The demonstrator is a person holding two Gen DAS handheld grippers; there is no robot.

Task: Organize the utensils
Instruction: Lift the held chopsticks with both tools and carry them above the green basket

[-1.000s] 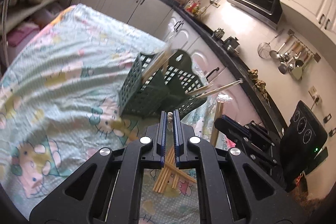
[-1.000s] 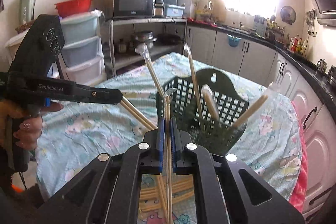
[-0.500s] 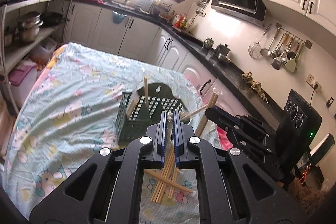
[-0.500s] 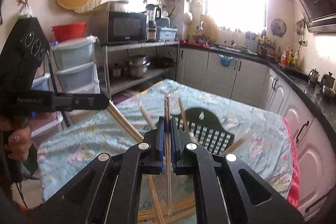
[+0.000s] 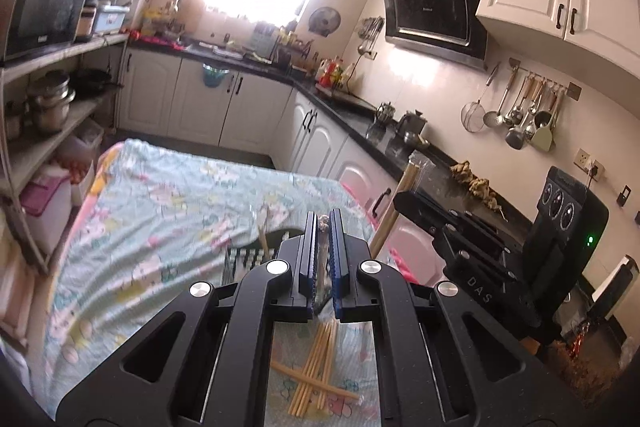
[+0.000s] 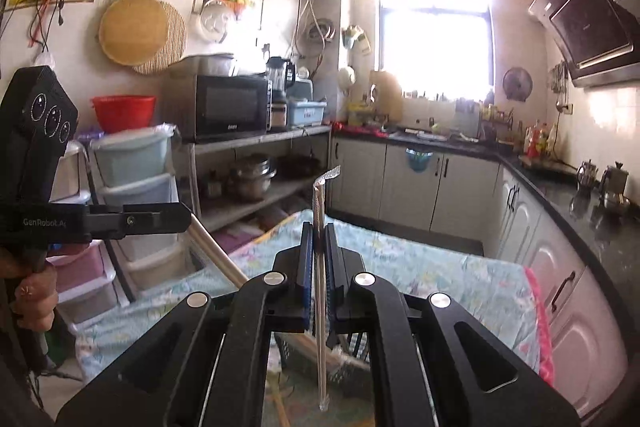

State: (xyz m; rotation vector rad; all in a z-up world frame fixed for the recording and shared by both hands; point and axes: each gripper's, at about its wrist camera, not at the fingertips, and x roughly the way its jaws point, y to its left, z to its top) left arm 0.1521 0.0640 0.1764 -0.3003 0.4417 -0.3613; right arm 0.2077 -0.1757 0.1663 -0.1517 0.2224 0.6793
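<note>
My left gripper [image 5: 323, 223] is shut on a plastic-wrapped pair of chopsticks [image 5: 322, 269], held high above the table. My right gripper [image 6: 319, 227] is shut on another wrapped pair of chopsticks [image 6: 320, 291] that stands upright between its jaws. The dark green slotted utensil basket [image 5: 248, 259] sits below, mostly hidden behind the left gripper, with chopsticks [image 5: 262, 239] poking out; part of it shows in the right wrist view [image 6: 352, 347]. Several loose wooden chopsticks [image 5: 316, 367] lie crossed on the cartoon-print tablecloth [image 5: 160, 211]. The right gripper [image 5: 472, 247] shows beside the left one, its chopsticks [image 5: 394, 207] slanting up.
Kitchen counters [image 5: 360, 115] and white cabinets [image 5: 208, 107] run behind and right of the table. A metal shelf [image 6: 256, 147] with a microwave, pots and plastic drawers stands to the left. The other hand-held gripper [image 6: 100, 219] is at the left in the right wrist view.
Both grippers have risen well above the basket, each still holding its wrapped chopsticks. The basket has dropped low in both views.
</note>
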